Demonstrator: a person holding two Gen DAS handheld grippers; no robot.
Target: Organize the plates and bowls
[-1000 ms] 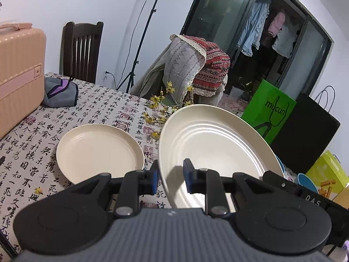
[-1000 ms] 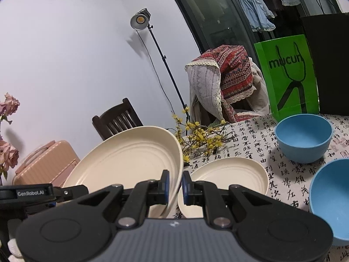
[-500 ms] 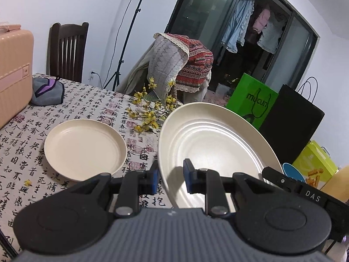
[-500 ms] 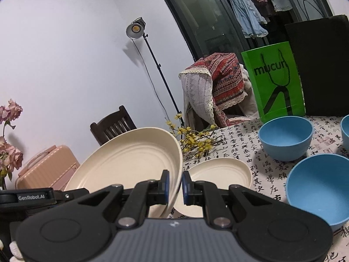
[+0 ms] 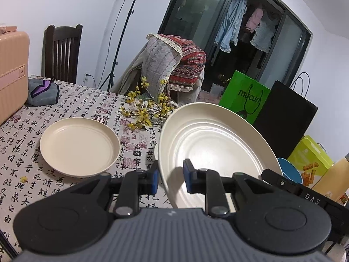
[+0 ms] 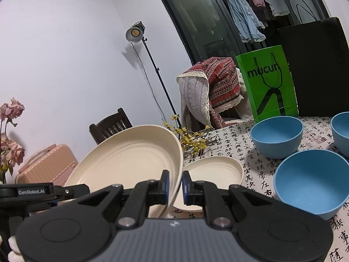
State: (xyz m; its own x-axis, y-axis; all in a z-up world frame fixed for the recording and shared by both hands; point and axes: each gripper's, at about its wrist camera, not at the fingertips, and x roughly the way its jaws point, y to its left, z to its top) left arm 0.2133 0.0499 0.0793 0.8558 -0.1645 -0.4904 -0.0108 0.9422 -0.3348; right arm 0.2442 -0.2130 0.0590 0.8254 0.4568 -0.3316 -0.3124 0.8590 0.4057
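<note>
A large cream plate (image 5: 209, 144) hangs tilted above the table, carried between both grippers. My left gripper (image 5: 170, 179) is shut on its near-left rim, and the right gripper (image 6: 174, 185) is shut on the opposite rim of the large plate (image 6: 130, 157). A smaller cream plate (image 5: 79, 147) lies flat on the printed tablecloth (image 5: 19, 152); in the right wrist view this small plate (image 6: 214, 170) sits just beyond the gripper. Three blue bowls stand to the right: one near (image 6: 312, 181), one farther back (image 6: 277, 137), one at the frame edge (image 6: 341, 131).
A sprig of yellow flowers (image 5: 146, 111) lies behind the plates. A pink suitcase (image 5: 11, 74) and a grey pouch (image 5: 42, 91) sit at the table's left. A green bag (image 6: 270, 85), a black bag (image 6: 316, 67) and draped chairs stand at the far side.
Both grippers have carried the large plate to the right. The small plate slid leftward in the left wrist view, and more blue bowls came into the right wrist view.
</note>
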